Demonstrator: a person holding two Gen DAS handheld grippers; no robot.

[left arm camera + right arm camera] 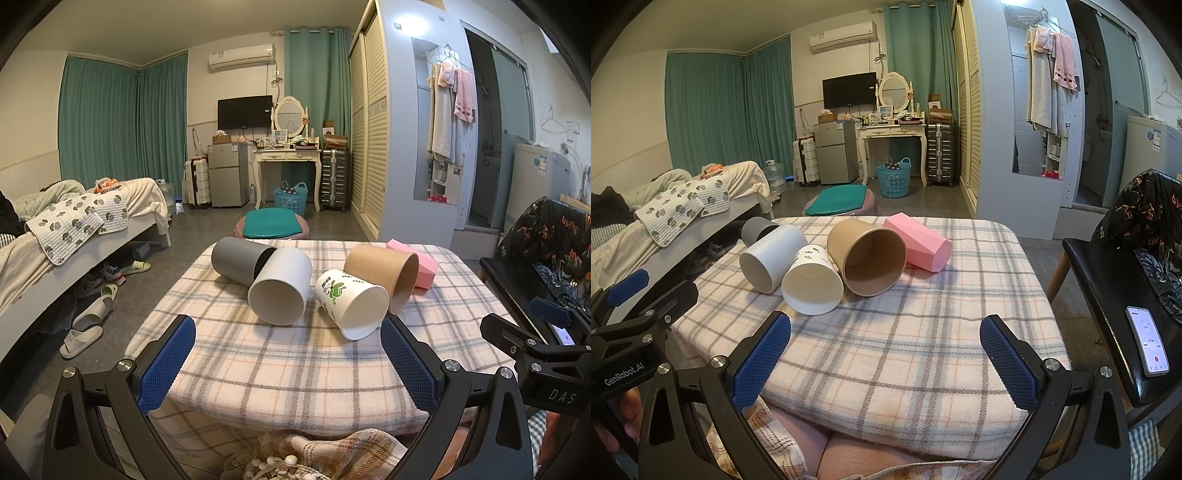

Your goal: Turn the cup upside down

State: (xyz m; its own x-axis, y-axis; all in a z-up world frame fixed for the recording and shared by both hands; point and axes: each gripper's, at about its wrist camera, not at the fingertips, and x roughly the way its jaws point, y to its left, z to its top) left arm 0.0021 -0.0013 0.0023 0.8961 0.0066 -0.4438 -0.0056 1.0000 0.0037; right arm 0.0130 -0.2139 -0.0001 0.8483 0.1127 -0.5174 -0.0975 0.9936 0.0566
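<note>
Several cups lie on their sides on the plaid-covered table (288, 369) (923, 332): a grey cup (236, 260) (755, 229), a white cup (282, 284) (772, 256), a white paper cup with a green print (351, 302) (812, 280), a brown paper cup (384, 273) (868, 254) and a pink faceted cup (421, 264) (919, 245). My left gripper (288, 347) is open and empty, near the table's front edge. My right gripper (886, 345) is open and empty, also short of the cups.
A black chair (1108, 295) with a phone (1148, 339) on it stands right of the table. A bed (55, 229) is on the left, with slippers (85, 332) on the floor. A pink stool with a green mat (271, 223) stands behind the table.
</note>
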